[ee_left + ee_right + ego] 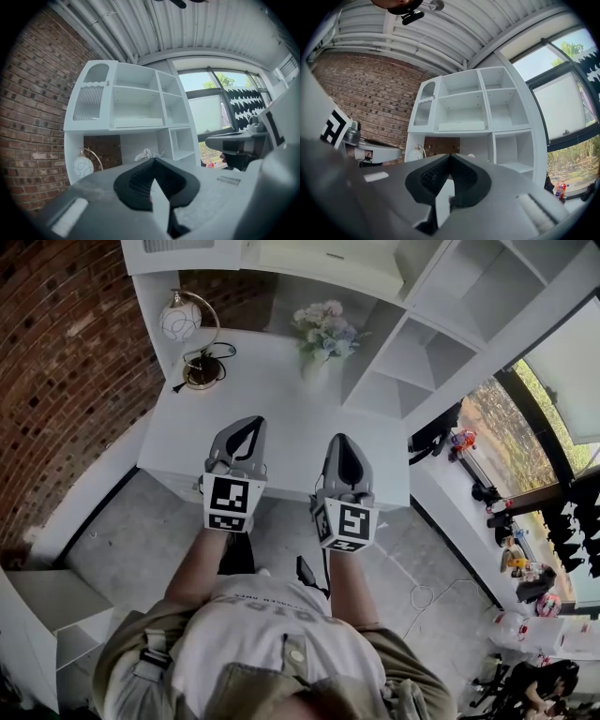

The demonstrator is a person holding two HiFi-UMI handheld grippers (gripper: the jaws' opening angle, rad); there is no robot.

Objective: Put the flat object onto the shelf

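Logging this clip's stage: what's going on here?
A person holds the left gripper and right gripper level above the front of the white desk, both shut and empty. A flat white object already lies in a wide compartment of the shelf unit. A lamp and flowers stand on the desk.

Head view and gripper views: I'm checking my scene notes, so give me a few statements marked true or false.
The left claw and the right claw are both shut, nothing between them. True.
The lamp stands right of the flower vase in the head view. False: it stands left.
A flat white slab lies on the shelf. True.
The wall beside the desk is white tile. False: it is red brick.
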